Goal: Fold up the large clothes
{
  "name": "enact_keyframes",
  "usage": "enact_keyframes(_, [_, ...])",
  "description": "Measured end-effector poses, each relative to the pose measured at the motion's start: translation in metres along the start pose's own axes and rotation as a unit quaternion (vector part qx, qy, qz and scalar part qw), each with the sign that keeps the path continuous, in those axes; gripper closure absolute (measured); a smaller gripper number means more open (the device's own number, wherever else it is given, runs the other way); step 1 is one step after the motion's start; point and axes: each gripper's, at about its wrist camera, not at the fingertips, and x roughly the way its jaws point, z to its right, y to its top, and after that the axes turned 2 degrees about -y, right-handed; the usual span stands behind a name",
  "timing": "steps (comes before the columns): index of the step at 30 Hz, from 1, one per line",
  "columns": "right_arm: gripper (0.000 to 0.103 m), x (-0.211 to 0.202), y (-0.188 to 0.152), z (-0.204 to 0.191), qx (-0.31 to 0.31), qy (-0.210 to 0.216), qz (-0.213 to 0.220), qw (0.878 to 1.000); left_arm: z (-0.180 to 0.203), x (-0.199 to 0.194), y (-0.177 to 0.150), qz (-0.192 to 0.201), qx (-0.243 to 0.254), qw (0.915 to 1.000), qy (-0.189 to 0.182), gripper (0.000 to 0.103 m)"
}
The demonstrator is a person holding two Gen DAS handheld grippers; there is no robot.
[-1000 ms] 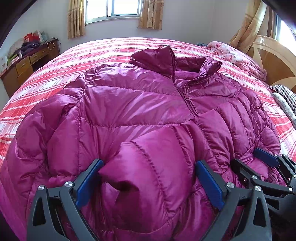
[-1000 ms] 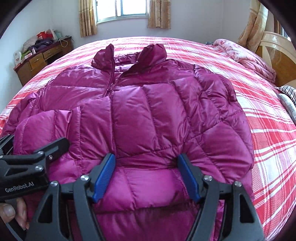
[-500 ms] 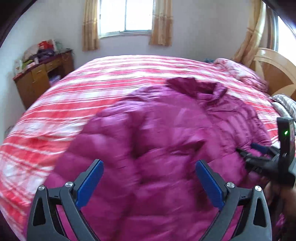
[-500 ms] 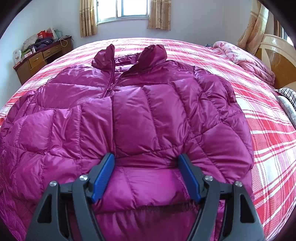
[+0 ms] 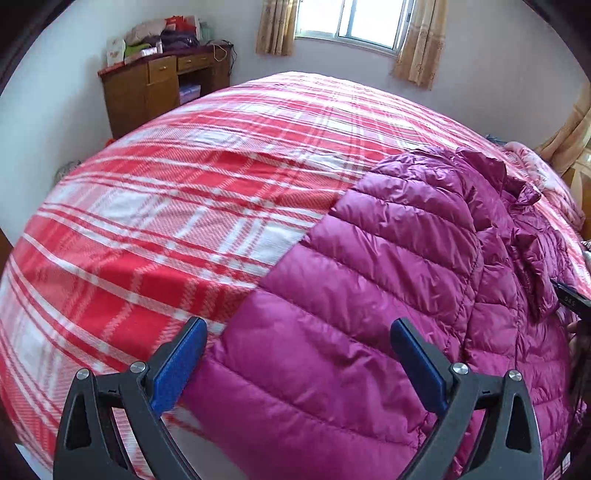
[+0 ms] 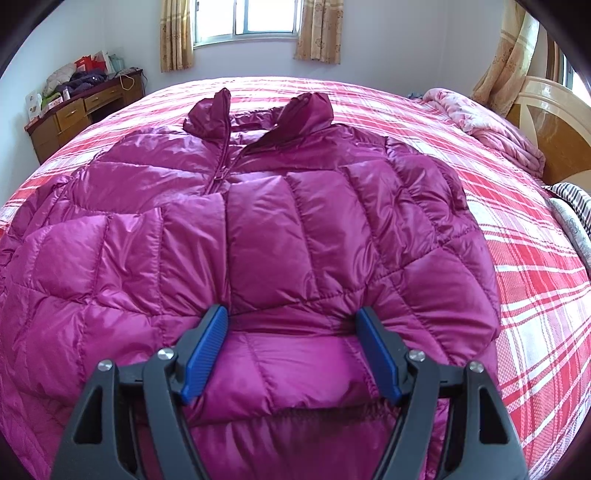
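A magenta puffer jacket (image 6: 295,221) lies front up on the red plaid bed (image 6: 535,295), collar toward the window. Its right sleeve (image 6: 295,362) is folded across the hem and fills the gap between the blue pads of my right gripper (image 6: 291,314), which is shut on it. In the left wrist view the jacket (image 5: 388,277) takes up the right half, with its left side edge running diagonally. My left gripper (image 5: 299,332) hovers open over that edge, fabric below the right finger and bare bedspread (image 5: 166,221) below the left one.
A wooden desk (image 5: 159,85) piled with clutter stands against the far left wall, beside a curtained window (image 6: 247,18). At the right are a wooden headboard (image 6: 546,122), a bundled pink quilt (image 6: 491,125) and a striped pillow (image 6: 572,195).
My left gripper, which had the folded left sleeve between its open jaws, has swung left to the jacket's side edge. The right gripper has stayed where it was on the right sleeve.
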Motion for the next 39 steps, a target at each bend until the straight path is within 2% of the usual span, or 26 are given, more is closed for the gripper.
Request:
enact_keyframes(2, [0.027,0.0,0.0,0.0,0.0,-0.001,0.001,1.0,0.002,0.003,-0.002,0.009,0.001,1.0,0.001,0.007])
enact_keyframes(3, [0.027,0.0,0.0,0.0,0.002,0.002,0.001,1.0,0.004,0.002,-0.001,0.016,0.003,0.9999,-0.004,0.016])
enact_keyframes(4, [0.027,-0.002,0.0,0.002,0.006,0.007,0.001,1.0,0.005,0.001,0.0,0.017,0.006,0.9998,-0.009,0.051])
enact_keyframes(5, [0.027,-0.004,0.001,0.004,0.009,0.013,0.001,1.0,0.006,0.002,0.003,0.007,0.008,0.9998,-0.018,0.073])
enact_keyframes(6, [0.027,-0.008,0.0,0.006,0.008,0.017,0.0,1.0,0.004,0.0,0.008,0.003,0.005,0.9995,-0.03,0.075])
enact_keyframes(7, [0.027,-0.012,-0.001,0.007,0.006,0.016,0.002,1.0,0.003,-0.005,0.012,0.009,0.004,0.999,-0.043,0.083])
enact_keyframes(8, [0.027,-0.02,-0.003,0.008,0.005,0.018,0.008,1.0,0.004,-0.011,0.017,0.02,0.013,0.9988,-0.042,0.084])
enact_keyframes(12, [0.027,-0.038,-0.01,0.013,0.008,0.027,0.023,0.999,0.02,-0.032,0.048,0.065,0.068,0.9956,0.005,0.086])
enact_keyframes(16, [0.027,-0.044,-0.011,0.023,0.014,0.026,0.023,0.999,0.051,-0.054,0.087,0.115,0.117,0.9855,0.042,0.089])
enact_keyframes(19, [0.027,-0.051,-0.013,0.033,0.024,0.027,0.027,0.999,0.09,-0.077,0.115,0.154,0.155,0.9753,0.031,0.089])
enact_keyframes(23, [0.027,-0.056,-0.018,0.052,0.038,0.012,0.035,0.999,0.173,-0.105,0.133,0.185,0.225,0.9565,-0.018,0.089])
enact_keyframes(27, [0.027,-0.052,-0.029,0.071,0.062,0.014,0.03,0.998,0.253,-0.106,0.125,0.181,0.289,0.9377,-0.068,0.089])
enact_keyframes(31, [0.027,-0.05,-0.041,0.085,0.081,0.023,0.032,0.996,0.311,-0.083,0.106,0.155,0.333,0.9255,-0.093,0.089])
enact_keyframes(34, [0.027,-0.047,-0.049,0.093,0.099,0.033,0.031,0.994,0.343,-0.056,0.089,0.128,0.346,0.9234,-0.107,0.09])
enact_keyframes(39, [0.026,-0.041,-0.05,0.091,0.101,0.03,0.023,0.994,0.378,-0.007,0.067,0.092,0.344,0.9254,-0.13,0.089])
